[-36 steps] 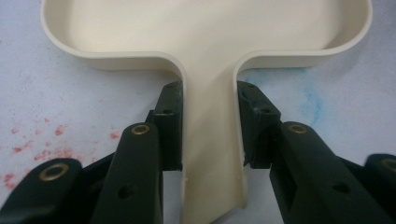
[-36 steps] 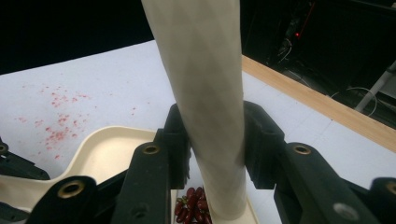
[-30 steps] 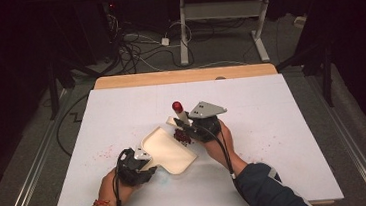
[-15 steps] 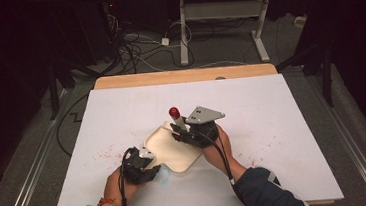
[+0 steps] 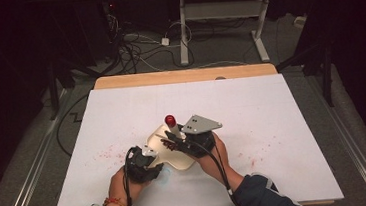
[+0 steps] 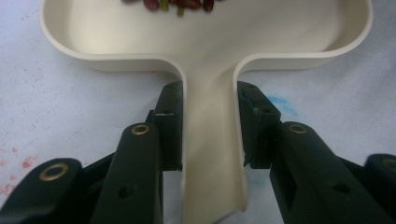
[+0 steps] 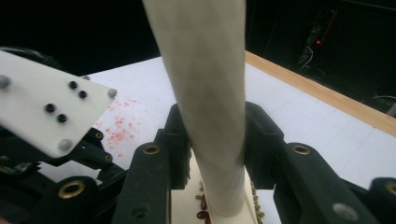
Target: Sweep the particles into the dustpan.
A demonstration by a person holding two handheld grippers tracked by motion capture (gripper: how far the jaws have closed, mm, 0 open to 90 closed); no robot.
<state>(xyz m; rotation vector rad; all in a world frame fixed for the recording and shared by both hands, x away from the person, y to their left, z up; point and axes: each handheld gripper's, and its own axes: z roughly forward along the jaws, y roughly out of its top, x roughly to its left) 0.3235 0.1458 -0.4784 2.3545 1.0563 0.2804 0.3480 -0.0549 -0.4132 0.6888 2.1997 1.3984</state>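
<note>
While both hands work low at the near middle of the white-covered table (image 5: 271,105), the left gripper (image 6: 208,135) has its two black jaws pressed against either side of the flat handle of a cream plastic tray with a raised rim (image 6: 210,42). The handle sits squarely between the jaw pads, touching both, so the grip is closed on it with just the handle's width between them. From above, that tray (image 5: 176,159) lies flat on the table between the two hands, handle pointing toward the near-left hand.

Over on the right, the right gripper (image 7: 215,154) clamps a cream-coloured cylindrical pestle-like stick (image 7: 205,93), jaws closed on its shaft from both sides. The stick stands nearly upright, a little tilted, its lower end down in the tray. In the high view its dark red rounded top (image 5: 170,119) pokes up just beyond the right gripper (image 5: 177,142), which carries a grey three-cornered plate.

Small dark red and greenish bits (image 6: 180,4) lie at the tray's far side, and more sit around the stick's foot. Faint red speckles (image 5: 107,152) stain the table cover left of the tray.
</note>
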